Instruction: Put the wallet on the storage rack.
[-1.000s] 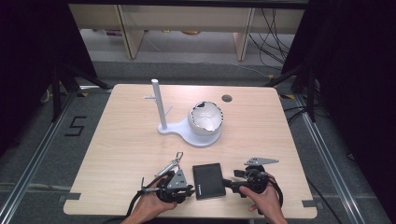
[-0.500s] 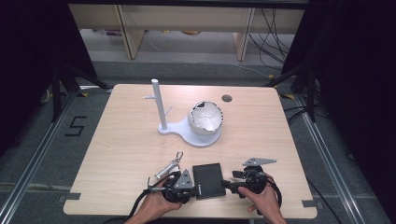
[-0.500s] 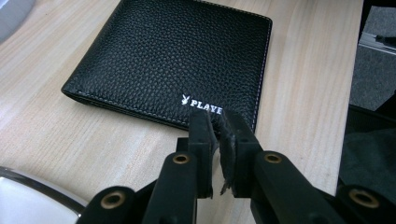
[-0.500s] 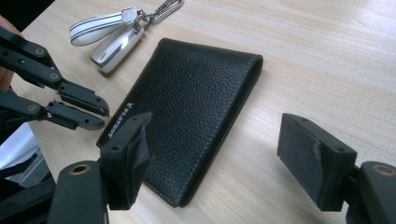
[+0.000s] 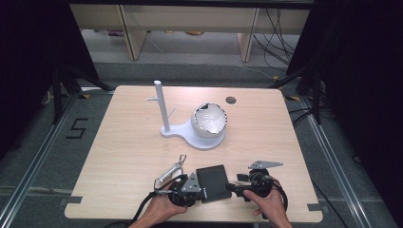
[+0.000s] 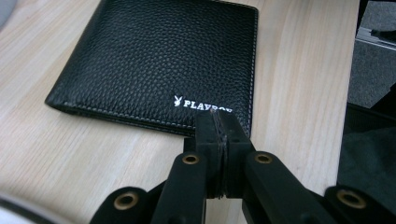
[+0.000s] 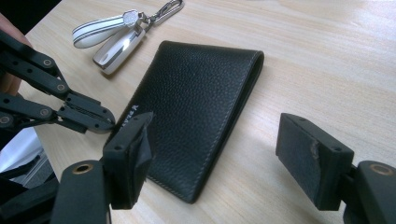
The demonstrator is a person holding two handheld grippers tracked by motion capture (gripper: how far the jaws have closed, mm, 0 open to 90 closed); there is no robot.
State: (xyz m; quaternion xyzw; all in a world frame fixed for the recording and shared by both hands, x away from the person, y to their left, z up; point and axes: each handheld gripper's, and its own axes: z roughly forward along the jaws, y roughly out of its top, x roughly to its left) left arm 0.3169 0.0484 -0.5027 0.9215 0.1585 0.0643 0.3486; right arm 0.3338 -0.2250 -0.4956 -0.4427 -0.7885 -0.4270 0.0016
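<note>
While the light wooden table (image 5: 133, 156) takes up the middle of the high view, a black wallet (image 5: 214, 182) lies flat near its bottom edge, between the two tongs. The left gripper (image 6: 219, 122) has just been closing, and its jaws are now pressed together at the wallet's near edge (I cannot tell if they pinch the leather). The right gripper (image 7: 219, 154) is spread wide, with the wallet's corner between its jaws, not squeezed. A key fob (image 7: 116, 39) lies just beside the wallet. A white stand (image 5: 190, 126) sits further up. Grey floor (image 5: 43, 142) and dark curtains (image 5: 361, 71) surround the table.
</note>
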